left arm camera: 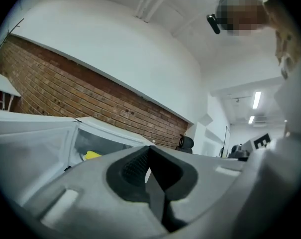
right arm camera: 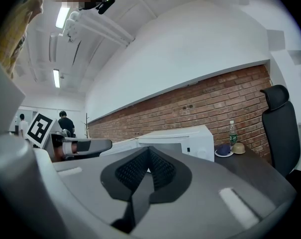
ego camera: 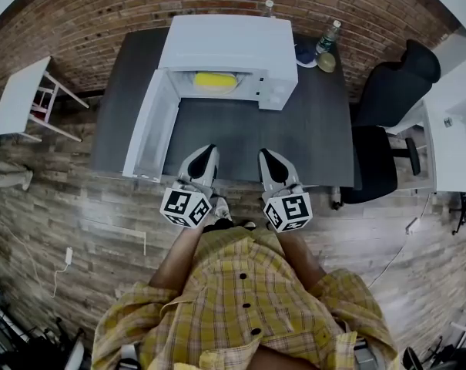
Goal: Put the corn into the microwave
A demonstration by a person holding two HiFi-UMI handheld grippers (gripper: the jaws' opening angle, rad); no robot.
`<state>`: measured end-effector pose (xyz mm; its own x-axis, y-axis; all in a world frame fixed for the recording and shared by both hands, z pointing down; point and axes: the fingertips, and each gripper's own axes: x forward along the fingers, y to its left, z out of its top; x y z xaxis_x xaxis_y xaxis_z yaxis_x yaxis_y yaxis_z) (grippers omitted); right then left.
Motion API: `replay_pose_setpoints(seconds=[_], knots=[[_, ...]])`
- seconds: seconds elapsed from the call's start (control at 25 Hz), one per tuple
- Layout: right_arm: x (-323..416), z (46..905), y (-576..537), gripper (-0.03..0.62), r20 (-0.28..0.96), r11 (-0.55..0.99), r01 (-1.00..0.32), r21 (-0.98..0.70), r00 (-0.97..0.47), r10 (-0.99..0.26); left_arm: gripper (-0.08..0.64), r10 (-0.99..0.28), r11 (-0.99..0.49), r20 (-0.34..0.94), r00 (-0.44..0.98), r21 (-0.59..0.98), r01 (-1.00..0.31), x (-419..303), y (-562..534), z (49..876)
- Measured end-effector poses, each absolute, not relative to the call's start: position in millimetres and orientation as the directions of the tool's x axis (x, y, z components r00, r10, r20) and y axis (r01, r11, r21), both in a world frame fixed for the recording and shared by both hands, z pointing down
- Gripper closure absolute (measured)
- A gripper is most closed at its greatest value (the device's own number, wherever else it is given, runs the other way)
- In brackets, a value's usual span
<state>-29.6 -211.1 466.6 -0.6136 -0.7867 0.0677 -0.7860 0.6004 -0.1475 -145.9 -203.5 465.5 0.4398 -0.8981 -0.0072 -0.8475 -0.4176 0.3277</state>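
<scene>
The yellow corn (ego camera: 215,81) lies inside the white microwave (ego camera: 229,48), which stands at the back of the dark table (ego camera: 310,141). Its door (ego camera: 149,126) hangs wide open to the left. My left gripper (ego camera: 207,152) and right gripper (ego camera: 266,156) hover side by side over the table's front edge, both shut with nothing between their jaws. In the left gripper view the shut gripper (left arm camera: 150,152) is rolled to one side, and the corn (left arm camera: 92,155) shows past the open door (left arm camera: 33,138). The right gripper (right arm camera: 149,159) faces the microwave (right arm camera: 185,139), with the left gripper (right arm camera: 85,146) beside it.
A water bottle (ego camera: 329,36), a blue plate (ego camera: 305,55) and a small tan lid (ego camera: 326,62) sit at the table's back right. A black office chair (ego camera: 390,106) stands to the right. A white stool (ego camera: 21,95) stands on the left. Behind everything runs a brick wall (ego camera: 102,14).
</scene>
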Motion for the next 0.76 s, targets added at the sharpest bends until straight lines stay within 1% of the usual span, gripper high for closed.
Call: replay_pose_setpoints(seconds=[0.24, 0.56, 0.76], knots=[[-28, 467, -209, 0.591, 0.067, 0.612, -0.778, -0.142, -0.624, -0.779, 0.565, -0.903, -0.418, 0.016, 0.429, 0.199, -0.886, -139, -194, 464], [-31, 465, -207, 0.591, 0.062, 0.631, -0.765, -0.125, -0.641, -0.765, 0.565, -0.918, -0.382, 0.036, 0.395, 0.189, -0.905, -140, -191, 469], [-33, 465, -207, 0.591, 0.058, 0.641, -0.759, -0.116, -0.649, -0.759, 0.565, -0.924, -0.370, 0.042, 0.380, 0.150, -0.917, -141, -191, 468]])
